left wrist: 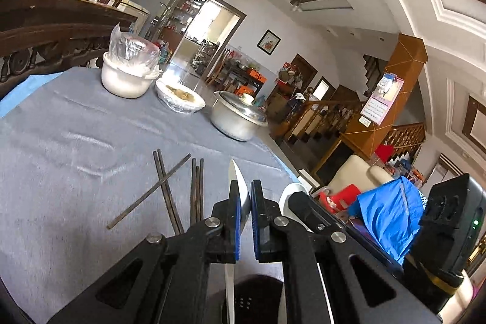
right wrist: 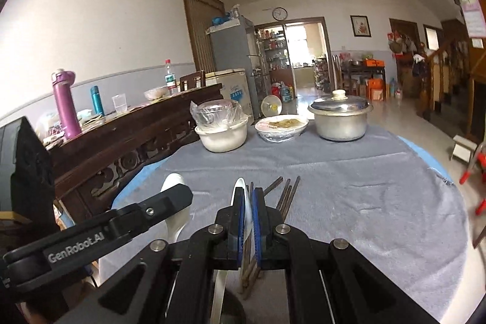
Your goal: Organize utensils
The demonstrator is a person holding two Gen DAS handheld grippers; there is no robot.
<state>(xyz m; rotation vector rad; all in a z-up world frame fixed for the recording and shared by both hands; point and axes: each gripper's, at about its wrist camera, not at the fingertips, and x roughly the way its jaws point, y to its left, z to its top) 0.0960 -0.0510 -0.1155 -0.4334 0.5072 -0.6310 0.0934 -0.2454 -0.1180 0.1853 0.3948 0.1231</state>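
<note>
In the left wrist view my left gripper (left wrist: 245,187) is shut on a white spoon (left wrist: 238,184), bowl end pointing forward, held above the grey cloth. Several dark chopsticks (left wrist: 170,193) lie loose and crossed on the cloth just left of it. In the right wrist view my right gripper (right wrist: 248,196) is shut on a second white spoon (right wrist: 240,187), above more of the chopsticks (right wrist: 285,193). The left gripper with its spoon (right wrist: 174,202) shows at the lower left there; the right gripper's arm (left wrist: 316,214) shows beside the left one.
At the far side of the grey-clothed round table (right wrist: 364,187) stand a white bowl with plastic bag (right wrist: 221,132), a wrapped dish of food (right wrist: 281,128) and a lidded metal pot (right wrist: 340,117). A dark wooden sideboard (right wrist: 121,135) runs along the left. Table edge drops off right.
</note>
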